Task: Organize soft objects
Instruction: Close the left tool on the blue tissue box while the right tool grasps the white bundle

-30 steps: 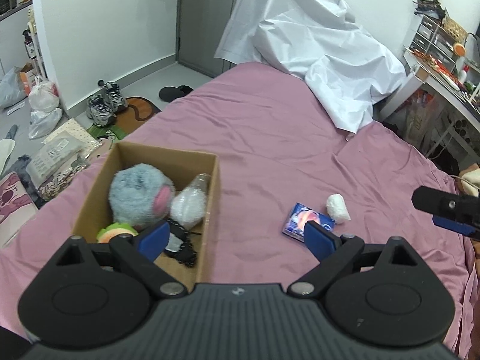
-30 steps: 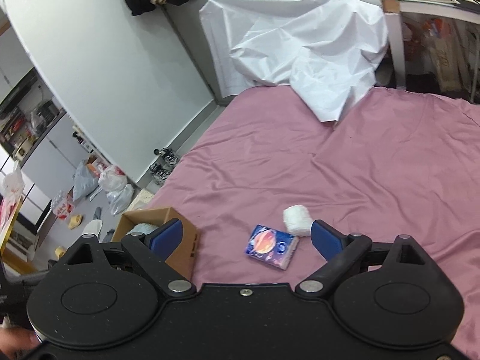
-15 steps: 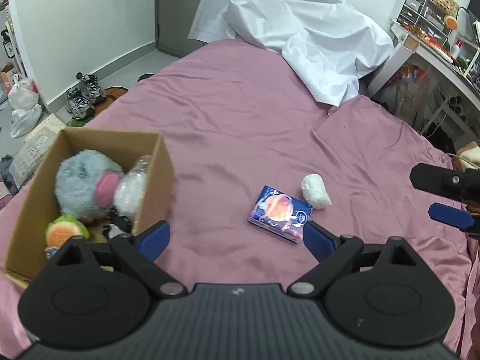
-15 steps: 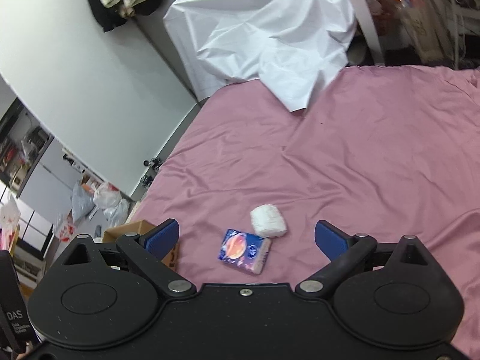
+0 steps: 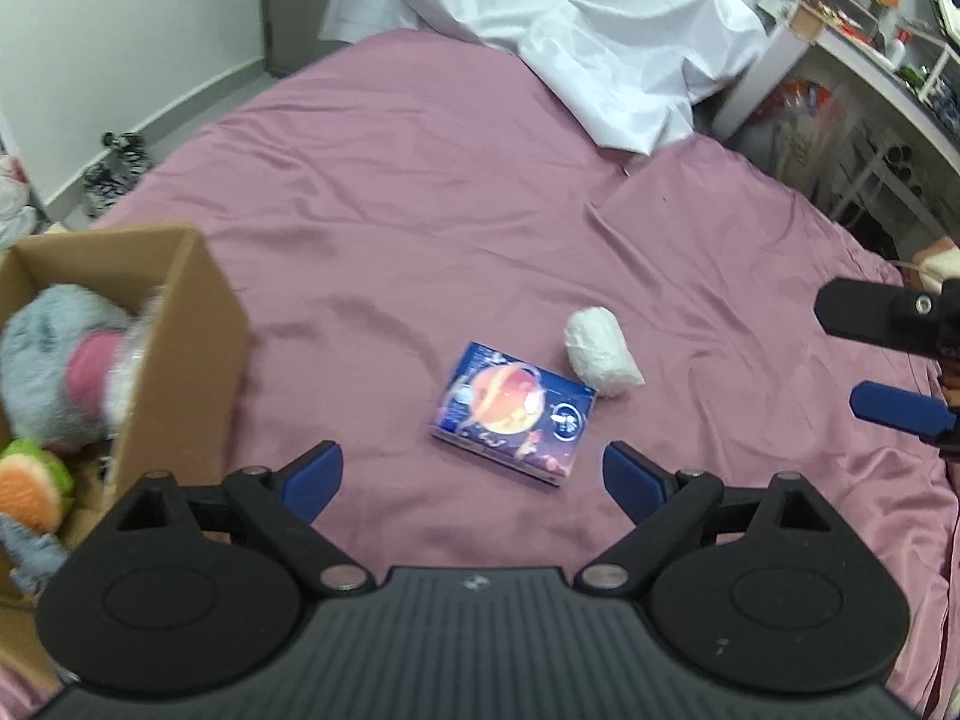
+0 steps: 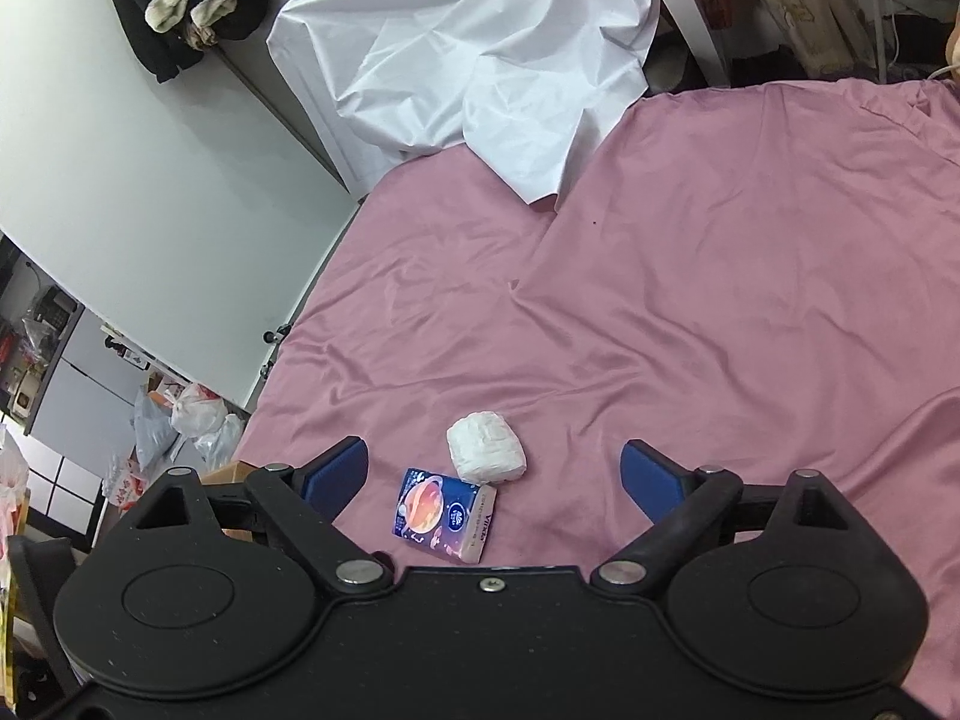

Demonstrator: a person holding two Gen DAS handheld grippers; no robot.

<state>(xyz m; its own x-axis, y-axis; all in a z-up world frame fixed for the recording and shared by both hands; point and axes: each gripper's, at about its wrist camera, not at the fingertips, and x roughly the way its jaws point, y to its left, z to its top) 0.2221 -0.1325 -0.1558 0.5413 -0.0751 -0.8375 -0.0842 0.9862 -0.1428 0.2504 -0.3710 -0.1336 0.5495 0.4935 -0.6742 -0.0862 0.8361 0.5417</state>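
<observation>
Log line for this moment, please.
left gripper open, empty | right gripper open, empty | pack, white roll on bed | box part-filled

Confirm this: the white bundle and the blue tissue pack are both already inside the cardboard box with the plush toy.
Not right. The white bundle and blue tissue pack lie on the pink bedsheet, outside the cardboard box; only the plush toy is inside. The left wrist view shows it.

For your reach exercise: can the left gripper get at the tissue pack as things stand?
Probably yes. The left gripper is open and empty, the tissue pack lies flat on the bed just ahead, with nothing between them.
</observation>
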